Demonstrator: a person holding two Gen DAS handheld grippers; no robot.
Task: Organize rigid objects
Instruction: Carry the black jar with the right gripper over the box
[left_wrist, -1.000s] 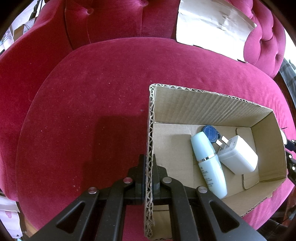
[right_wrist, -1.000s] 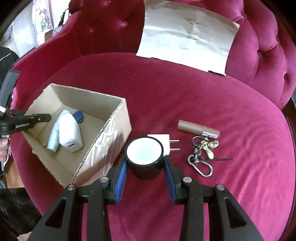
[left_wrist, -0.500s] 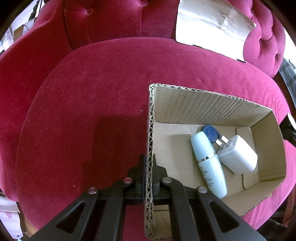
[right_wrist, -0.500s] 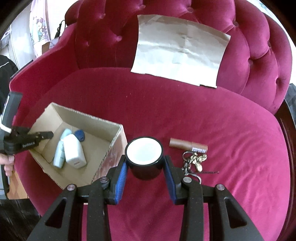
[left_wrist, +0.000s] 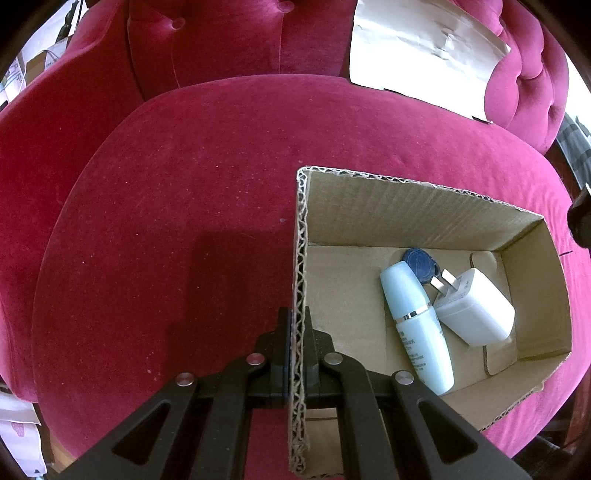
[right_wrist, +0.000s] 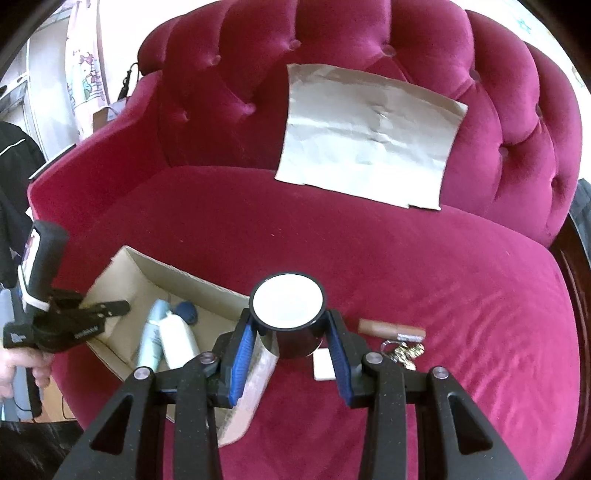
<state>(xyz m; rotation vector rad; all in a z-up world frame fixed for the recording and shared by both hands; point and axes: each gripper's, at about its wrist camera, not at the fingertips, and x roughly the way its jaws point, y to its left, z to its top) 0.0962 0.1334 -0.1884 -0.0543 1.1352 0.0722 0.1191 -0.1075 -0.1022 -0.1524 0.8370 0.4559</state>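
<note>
Left tongs (left_wrist: 297, 332) clamping cardboard box (left_wrist: 424, 206) wall, bottle (left_wrist: 415, 328), charger (left_wrist: 474, 312) inside, right tongs (right_wrist: 288, 332) gripping black jar (right_wrist: 288, 306)

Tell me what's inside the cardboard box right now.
Inside the cardboard box: a light blue bottle, a white charger and a blue fob, partly covered by the bottle. The near corner is hidden behind the wall.
</note>
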